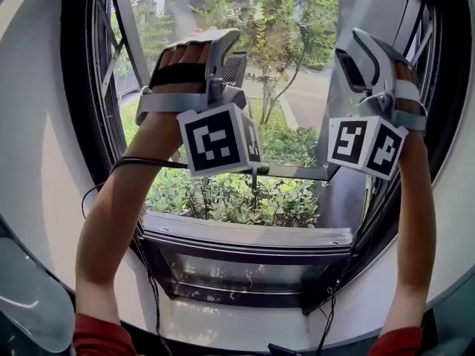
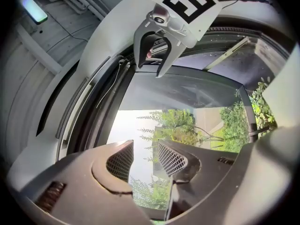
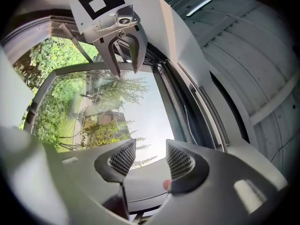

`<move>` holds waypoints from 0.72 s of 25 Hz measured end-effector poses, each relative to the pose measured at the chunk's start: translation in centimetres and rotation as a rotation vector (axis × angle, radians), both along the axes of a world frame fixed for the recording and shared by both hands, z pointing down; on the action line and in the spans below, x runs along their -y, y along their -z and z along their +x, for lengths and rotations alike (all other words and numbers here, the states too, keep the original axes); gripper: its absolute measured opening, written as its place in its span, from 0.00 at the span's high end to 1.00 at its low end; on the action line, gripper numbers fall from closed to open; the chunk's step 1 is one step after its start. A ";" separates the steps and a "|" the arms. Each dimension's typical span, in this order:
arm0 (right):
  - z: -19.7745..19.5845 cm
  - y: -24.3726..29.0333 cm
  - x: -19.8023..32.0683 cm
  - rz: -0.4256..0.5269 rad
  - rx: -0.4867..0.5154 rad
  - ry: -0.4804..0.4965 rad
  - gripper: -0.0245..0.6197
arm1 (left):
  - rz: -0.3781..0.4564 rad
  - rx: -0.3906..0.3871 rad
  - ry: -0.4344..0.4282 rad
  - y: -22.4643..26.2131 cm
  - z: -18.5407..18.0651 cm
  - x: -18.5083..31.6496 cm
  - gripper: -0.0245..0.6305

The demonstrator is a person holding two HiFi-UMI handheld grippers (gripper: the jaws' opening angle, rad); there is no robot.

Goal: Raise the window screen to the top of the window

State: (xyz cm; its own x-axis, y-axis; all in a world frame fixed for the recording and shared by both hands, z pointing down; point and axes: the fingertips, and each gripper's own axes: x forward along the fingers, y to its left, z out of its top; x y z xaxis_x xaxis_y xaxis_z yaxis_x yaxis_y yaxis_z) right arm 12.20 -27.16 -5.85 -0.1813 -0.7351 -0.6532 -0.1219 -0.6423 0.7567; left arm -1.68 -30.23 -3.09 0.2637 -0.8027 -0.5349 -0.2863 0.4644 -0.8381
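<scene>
While I hold both bare forearms up in front of the dark metal window frame [image 1: 223, 277], the grey plastic left gripper [image 2: 144, 150] sits before the upper left of that frame's opening. Its mesh-faced jaws stand wide apart, and only sky and treetops show in the gap, so it has hold of nothing. The matching grey right gripper [image 3: 150, 154] is level with it before the frame's upper right. Its jaws are also spread wide and bare, with sky and the frame's edge behind them. Each gripper points upward and outward through the opening, touching no part of the frame that I can see.

A black-and-white marker cube [image 1: 219, 139] rides under each gripper, and a thin black cable [image 1: 141, 162] runs from the left one down past the frame's left side.

A slim grey horizontal rail [image 1: 297, 170] crosses the opening about halfway up the frame, just below the grippers. I cannot tell whether it belongs to the window screen or to an outward-swung sash. Below it, green leafy shrubs [image 1: 230, 199] show sharply above the frame's bottom edge.
</scene>
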 end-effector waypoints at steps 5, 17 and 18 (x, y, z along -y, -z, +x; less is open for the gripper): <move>0.3 -3.2 0.1 -0.038 0.053 0.046 0.65 | -0.045 -0.084 -0.089 -2.7 0.3 -0.7 0.74; -0.4 -9.7 -1.7 -0.126 0.207 0.206 0.64 | -0.191 -0.279 -0.251 -10.4 0.3 -0.6 0.74; -0.2 -10.4 -1.8 -0.136 0.222 0.215 0.64 | -0.204 -0.299 -0.265 -11.1 0.2 -0.7 0.74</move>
State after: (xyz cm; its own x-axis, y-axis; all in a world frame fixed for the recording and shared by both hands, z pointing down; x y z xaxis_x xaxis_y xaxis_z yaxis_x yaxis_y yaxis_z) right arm 12.01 -25.33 4.52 -0.2062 -0.7785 -0.5928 -0.4151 -0.4789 0.7735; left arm -1.46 -29.51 7.96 0.3323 -0.8251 -0.4570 -0.6172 0.1763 -0.7668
